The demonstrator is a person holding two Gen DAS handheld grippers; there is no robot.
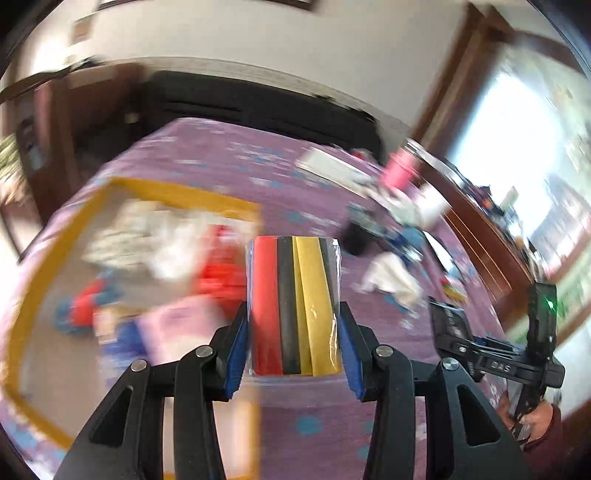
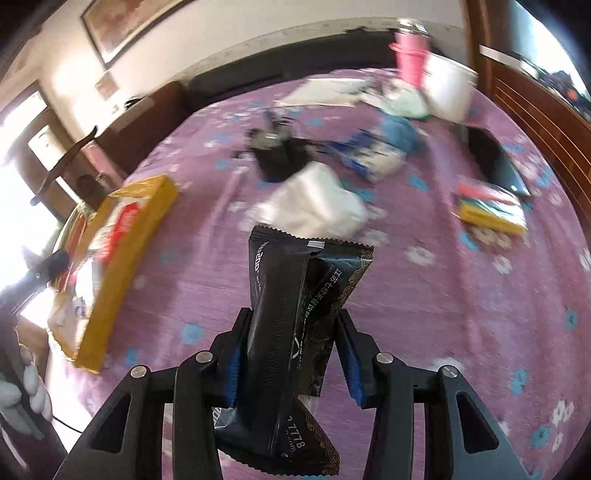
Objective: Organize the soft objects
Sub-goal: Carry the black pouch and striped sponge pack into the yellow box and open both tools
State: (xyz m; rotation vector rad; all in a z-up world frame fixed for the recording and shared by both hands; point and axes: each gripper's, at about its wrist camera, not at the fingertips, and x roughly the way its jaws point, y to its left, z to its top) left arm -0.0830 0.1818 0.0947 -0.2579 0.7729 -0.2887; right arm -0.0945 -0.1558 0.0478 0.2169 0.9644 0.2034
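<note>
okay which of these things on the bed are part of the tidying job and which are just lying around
Part of the job:
left gripper holding striped pack
right gripper holding black packet
yellow box
white cloth

Lying about:
pink cup
white tub
wall picture

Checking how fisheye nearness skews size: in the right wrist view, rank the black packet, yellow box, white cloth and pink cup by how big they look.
1. black packet, inflated by nearness
2. yellow box
3. white cloth
4. pink cup

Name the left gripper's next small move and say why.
Probably carry the clamped pack of red, black and yellow strips a little left over the yellow-rimmed box, then release. The left gripper grips it above the box's edge, and the box already holds other soft items.
</note>
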